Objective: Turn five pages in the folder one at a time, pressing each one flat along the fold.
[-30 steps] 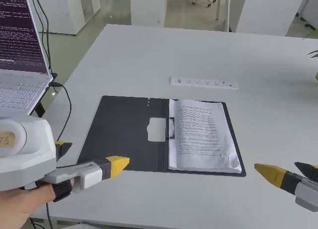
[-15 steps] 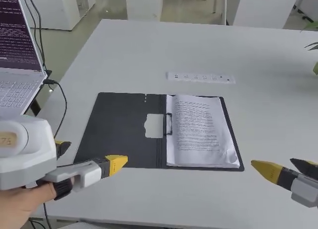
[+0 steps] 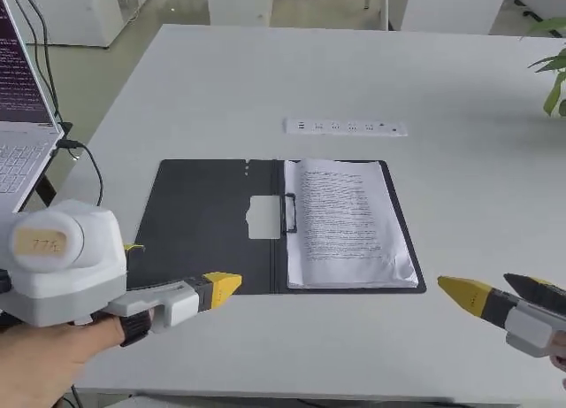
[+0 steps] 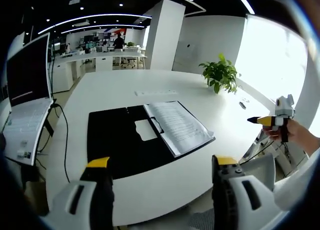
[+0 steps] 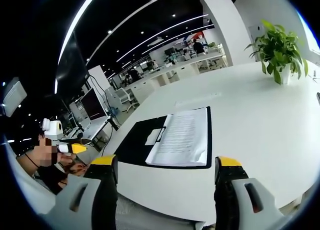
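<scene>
- Two grippers, both released, with jaws spread and nothing between them. My left gripper (image 3: 177, 268) hovers at the near left corner of the folder (image 3: 212, 222). My right gripper (image 3: 478, 288) hangs just off its near right corner, clear of it.
- The folder lies open and flat on the desk (image 3: 265, 80), ahead of and between my grippers. I judge that flanking it lets one gripper lift a sheet while the other presses along the fold.
- The stack of pages (image 3: 345, 222) rests on the half nearer my right gripper, bound at the spine edge. No page looks turned yet.
- The cover is matte black and looks stiff. The paper is thin, white and printed, and its corner nearest my right gripper curls up slightly. That looks like a likely place to catch a single sheet, though it may slip.
- A flat white power strip (image 3: 345, 127) lies beyond the folder, well ahead of both grippers.
</scene>
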